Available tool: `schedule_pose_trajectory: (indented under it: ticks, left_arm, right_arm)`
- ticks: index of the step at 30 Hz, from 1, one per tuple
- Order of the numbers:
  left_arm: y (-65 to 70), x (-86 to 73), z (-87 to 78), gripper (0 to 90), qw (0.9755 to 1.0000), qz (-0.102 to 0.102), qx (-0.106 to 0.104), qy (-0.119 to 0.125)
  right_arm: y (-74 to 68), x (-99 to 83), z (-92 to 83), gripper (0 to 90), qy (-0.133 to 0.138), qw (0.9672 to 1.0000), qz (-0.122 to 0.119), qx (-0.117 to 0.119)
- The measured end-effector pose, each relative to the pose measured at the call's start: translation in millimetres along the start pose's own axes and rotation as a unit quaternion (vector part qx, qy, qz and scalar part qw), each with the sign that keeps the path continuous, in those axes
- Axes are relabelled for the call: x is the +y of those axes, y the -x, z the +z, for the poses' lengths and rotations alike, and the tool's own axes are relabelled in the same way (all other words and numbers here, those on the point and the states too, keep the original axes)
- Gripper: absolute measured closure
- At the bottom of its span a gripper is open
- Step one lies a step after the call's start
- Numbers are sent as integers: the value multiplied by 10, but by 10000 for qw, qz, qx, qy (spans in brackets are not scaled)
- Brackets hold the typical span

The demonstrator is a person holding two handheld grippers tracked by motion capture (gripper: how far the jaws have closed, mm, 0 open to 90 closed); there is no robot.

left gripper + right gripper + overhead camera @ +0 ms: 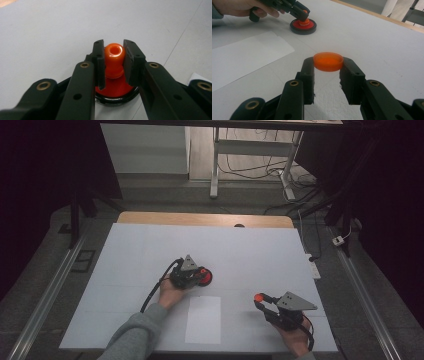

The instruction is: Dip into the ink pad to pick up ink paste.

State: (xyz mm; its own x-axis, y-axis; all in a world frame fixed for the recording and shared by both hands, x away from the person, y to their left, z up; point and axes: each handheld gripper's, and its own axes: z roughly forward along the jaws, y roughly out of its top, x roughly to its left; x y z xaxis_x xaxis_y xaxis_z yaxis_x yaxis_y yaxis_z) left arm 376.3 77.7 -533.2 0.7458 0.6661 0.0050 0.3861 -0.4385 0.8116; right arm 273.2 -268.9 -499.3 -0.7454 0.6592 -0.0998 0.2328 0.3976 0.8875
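Left gripper: you have it clamped on the orange neck that stands up from the red disc; both pads press its sides, just below the open mouth.
Base: black ring with the red disc inside, flat on the white board, left of centre. Keep it pinned there; don't lift or tilt it.
Neck: upright, hole facing up. Hold it vertical so the cap can come down square.
Paper: lies flat between your two hands, near the front edge. It is out of the path; leave it alone.
Right gripper: closed on the orange cap, one jaw on each side of its rim, held level above the board at the right.
Cap: well apart from the neck. Judging by the pair, it goes on that mouth.
Next move: carry the cap left, level, and stop over the neck before lowering.
Care: your grip is only at the rim, so don't squeeze harder or twist fast; it could pop out.
Left jaws: they crowd the neck top; you may need to slide lower for room.
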Motion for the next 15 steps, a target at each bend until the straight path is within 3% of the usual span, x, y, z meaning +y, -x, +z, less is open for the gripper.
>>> schedule_pose_trajectory:
  ticks: [11, 12, 15]
  left_arm:
    - [-17, -5, -3, 734, 10000, -40, -50, 37]
    - [-24, -5, -8, 733, 9999, -48, -87, 79]
    - [-45, 63, -111, 733, 9985, -169, -132, 511]
  right_arm:
    - [6, 1, -6, 647, 0, 10000, -7, -9]
    - [3, 3, -4, 647, 14, 10000, -10, -1]
    - [2, 8, -6, 647, 43, 10000, 16, 42]
